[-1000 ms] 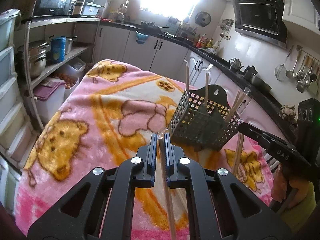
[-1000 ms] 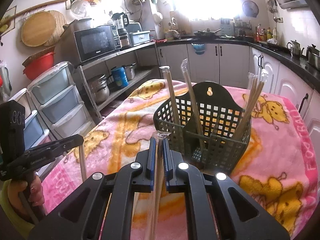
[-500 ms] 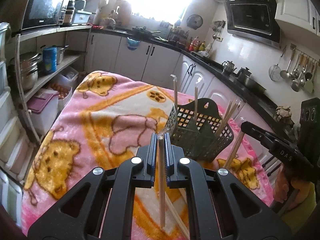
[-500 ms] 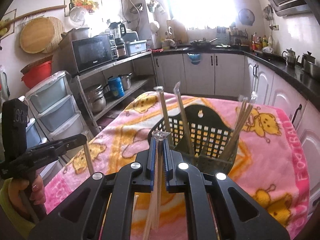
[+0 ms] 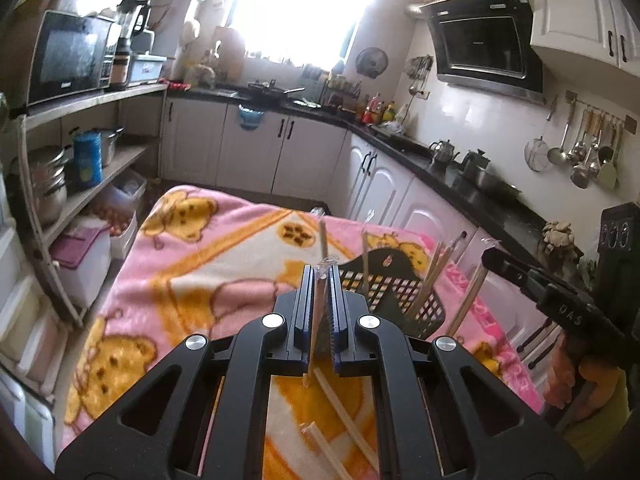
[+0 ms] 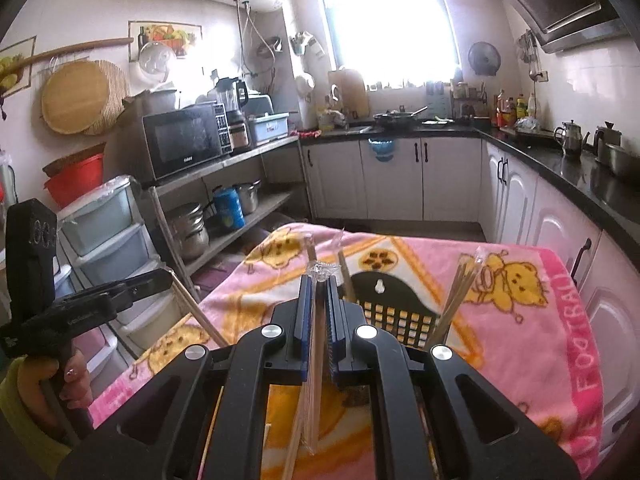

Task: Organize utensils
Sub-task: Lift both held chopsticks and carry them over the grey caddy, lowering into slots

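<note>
From the left wrist, the left tool (image 5: 322, 280) pinches a wrapped chopstick pair (image 5: 316, 320) upright, raised above the surface (image 5: 224, 256) short of the basket (image 5: 400, 292), likely so it can drop in end-first; loose pairs (image 5: 344, 408) lie below. From the right wrist, the right tool (image 6: 318, 284) likewise clamps its own pair (image 6: 314, 360) before the basket (image 6: 400, 300), and only here does the basket's hanging hole show plainly.

the utensil basket (image 5: 394, 300) stands on the blanket (image 5: 208, 280) ahead and right of the left gripper (image 5: 320, 280), with wrapped chopsticks (image 5: 434, 276) upright in it. loose chopsticks (image 5: 344, 416) lie on the blanket below that gripper. from the right gripper (image 6: 319, 288), the basket is straight ahead.
</note>
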`<state>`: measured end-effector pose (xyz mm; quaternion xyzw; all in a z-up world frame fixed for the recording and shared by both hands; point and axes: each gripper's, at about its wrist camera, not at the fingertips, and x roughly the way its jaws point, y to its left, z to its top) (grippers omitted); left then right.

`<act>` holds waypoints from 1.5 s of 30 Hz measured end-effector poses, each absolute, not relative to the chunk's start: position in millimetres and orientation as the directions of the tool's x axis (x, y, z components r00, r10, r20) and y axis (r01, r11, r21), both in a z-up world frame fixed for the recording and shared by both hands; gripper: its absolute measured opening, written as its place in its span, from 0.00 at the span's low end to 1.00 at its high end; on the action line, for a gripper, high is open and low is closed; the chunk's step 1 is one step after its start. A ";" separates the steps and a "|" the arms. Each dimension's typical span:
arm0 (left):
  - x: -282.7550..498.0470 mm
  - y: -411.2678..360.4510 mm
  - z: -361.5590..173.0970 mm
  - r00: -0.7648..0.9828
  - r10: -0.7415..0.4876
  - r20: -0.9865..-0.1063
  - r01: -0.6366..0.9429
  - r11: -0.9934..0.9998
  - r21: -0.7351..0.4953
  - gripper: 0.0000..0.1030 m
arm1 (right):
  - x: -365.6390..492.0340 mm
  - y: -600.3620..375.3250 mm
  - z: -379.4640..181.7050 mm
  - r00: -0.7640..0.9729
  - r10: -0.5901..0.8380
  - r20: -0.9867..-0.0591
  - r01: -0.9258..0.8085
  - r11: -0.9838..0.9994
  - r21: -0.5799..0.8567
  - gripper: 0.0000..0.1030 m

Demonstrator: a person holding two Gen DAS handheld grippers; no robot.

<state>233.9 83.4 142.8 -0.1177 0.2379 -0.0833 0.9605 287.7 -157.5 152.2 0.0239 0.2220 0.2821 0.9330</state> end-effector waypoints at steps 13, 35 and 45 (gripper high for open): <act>252.4 54.5 188.6 0.896 -0.260 -0.361 0.179 0.954 -0.241 0.02 | 301.0 -179.5 186.3 0.792 0.516 -0.327 -0.493 0.856 0.159 0.07; 307.0 4.8 210.5 0.887 -0.332 -0.321 0.270 0.937 -0.223 0.02 | 338.9 -216.6 203.5 0.875 0.401 -0.270 -0.378 0.916 0.135 0.07; 330.1 -10.1 193.8 0.874 -0.347 -0.340 0.280 0.932 -0.230 0.02 | 352.9 -221.3 192.1 0.880 0.385 -0.277 -0.357 0.922 0.148 0.07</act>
